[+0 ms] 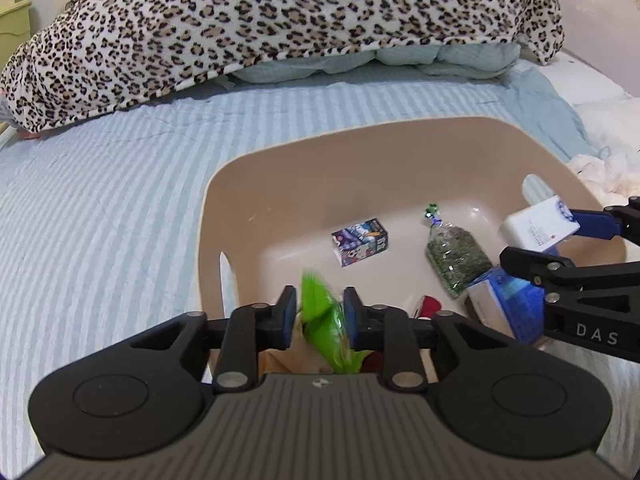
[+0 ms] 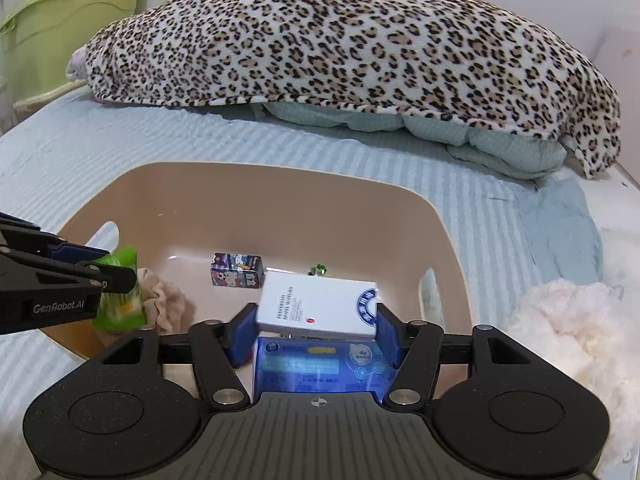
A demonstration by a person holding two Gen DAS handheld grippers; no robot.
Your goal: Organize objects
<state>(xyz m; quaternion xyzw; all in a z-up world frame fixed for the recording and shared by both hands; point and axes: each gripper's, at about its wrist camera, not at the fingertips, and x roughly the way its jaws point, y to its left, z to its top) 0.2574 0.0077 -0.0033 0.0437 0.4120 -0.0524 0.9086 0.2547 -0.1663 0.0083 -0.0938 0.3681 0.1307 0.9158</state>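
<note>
Left wrist view: my left gripper (image 1: 319,312) has its jaws drawn in close and clamped on a green packet (image 1: 322,316), held over the near wall of a beige plastic basin (image 1: 360,152). The basin sits on a bed covered by a pale blue striped sheet (image 1: 100,208). On the basin floor lie a small printed carton (image 1: 360,241) and a clear bag of dried green herbs (image 1: 456,258), apart from each other; a blue and white box (image 1: 504,304) stands against the right wall. My right gripper (image 1: 552,240) enters from the right, holding a white box (image 1: 538,226) above the basin's right side. Behind the basin, a leopard-print blanket (image 1: 280,20) lies heaped over pale green bedding (image 1: 440,60). A green cabinet (image 1: 14,24) shows at the far left. Right wrist view: my right gripper (image 2: 317,326) has its jaws about half open, with the blue pads (image 2: 244,330) pressed on both ends of the white box (image 2: 320,306), directly above the blue and white box (image 2: 320,368). The small printed carton (image 2: 237,270) rests further back on the basin (image 2: 280,196) floor. My left gripper (image 2: 108,268) comes in from the left with the green packet (image 2: 120,304), just beside a beige cloth (image 2: 164,300). A white fluffy fabric (image 2: 568,332) lies on the sheet (image 2: 500,208) to the right, and a light green storage bin (image 2: 68,28) stands beyond the bed's left edge
</note>
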